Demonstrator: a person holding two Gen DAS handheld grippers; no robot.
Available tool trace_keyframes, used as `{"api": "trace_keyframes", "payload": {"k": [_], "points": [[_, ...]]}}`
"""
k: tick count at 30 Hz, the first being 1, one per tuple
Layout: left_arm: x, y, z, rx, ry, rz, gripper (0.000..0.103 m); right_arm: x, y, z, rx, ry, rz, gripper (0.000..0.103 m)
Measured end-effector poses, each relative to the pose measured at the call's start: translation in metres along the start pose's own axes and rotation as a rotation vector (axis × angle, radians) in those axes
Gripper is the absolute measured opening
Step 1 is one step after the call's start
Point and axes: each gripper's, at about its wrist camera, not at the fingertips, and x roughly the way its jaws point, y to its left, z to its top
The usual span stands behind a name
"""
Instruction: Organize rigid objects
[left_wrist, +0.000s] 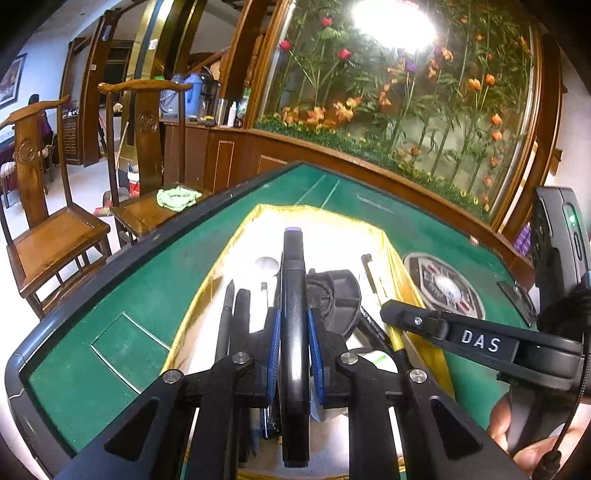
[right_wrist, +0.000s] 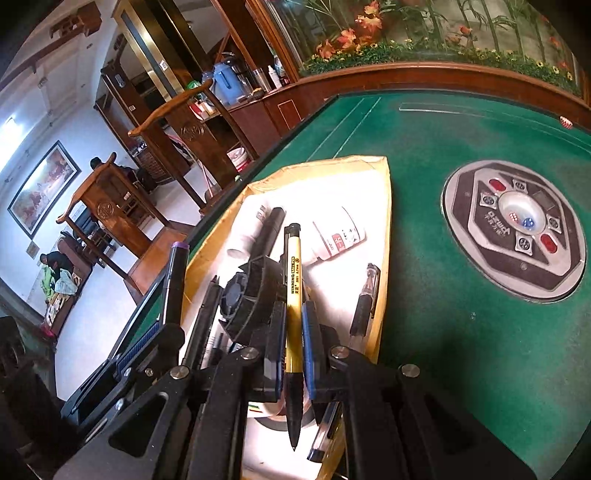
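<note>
My left gripper (left_wrist: 293, 321) is shut on a thick black marker (left_wrist: 293, 266) with a purple end, held lengthwise over a yellow-rimmed box (left_wrist: 221, 273) with a white floor. My right gripper (right_wrist: 293, 314) is shut on a yellow pen (right_wrist: 293, 266) whose black tip points back toward the camera, also above the box (right_wrist: 384, 206). Seen from the left wrist, the right gripper (left_wrist: 406, 314) comes in from the right with the yellow pen (left_wrist: 375, 282). Seen from the right wrist, the left gripper (right_wrist: 162, 321) and its marker (right_wrist: 175, 273) are at the box's left rim.
In the box lie a black round fan-like part (right_wrist: 255, 291), two white bottles (right_wrist: 338, 236), and black pens (right_wrist: 364, 299). It rests on a green felt table (right_wrist: 461, 350) with a round dice console (right_wrist: 513, 229). Wooden chairs (left_wrist: 55, 236) stand to the left.
</note>
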Motion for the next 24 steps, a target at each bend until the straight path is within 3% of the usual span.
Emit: {"api": "trace_keyframes", "payload": {"k": [4, 6, 7, 8, 10, 13, 16, 19, 24], "points": [[0.002, -0.005, -0.001, 0.014, 0.016, 0.008, 0.016, 0.003, -0.002, -0.002, 0.000, 0.007, -0.004, 0.009], [0.002, -0.006, -0.001, 0.019, 0.022, 0.023, 0.032, 0.000, -0.003, -0.002, -0.006, 0.012, 0.003, 0.018], [0.002, -0.006, -0.001, 0.017, 0.021, 0.028, 0.048, -0.002, -0.002, -0.002, -0.010, 0.007, 0.003, 0.022], [0.000, -0.007, -0.002, 0.014, 0.018, 0.028, 0.056, -0.007, -0.002, -0.002, -0.017, -0.005, 0.002, 0.028], [-0.006, -0.009, -0.001, 0.014, -0.002, 0.028, 0.059, -0.018, -0.002, -0.003, -0.028, -0.035, 0.007, 0.032], [-0.020, -0.019, 0.000, 0.048, -0.050, 0.075, 0.080, -0.039, -0.001, -0.005, -0.056, -0.083, 0.005, 0.036], [-0.043, -0.030, 0.001, 0.099, -0.147, 0.141, 0.101, -0.069, -0.002, -0.013, -0.096, -0.167, -0.048, 0.052], [-0.065, -0.041, 0.000, 0.144, -0.235, 0.218, 0.102, -0.098, -0.007, -0.024, -0.121, -0.257, -0.086, 0.066], [-0.088, -0.047, -0.005, 0.144, -0.294, 0.315, 0.102, -0.136, -0.008, -0.049, -0.219, -0.339, -0.147, 0.086]]}}
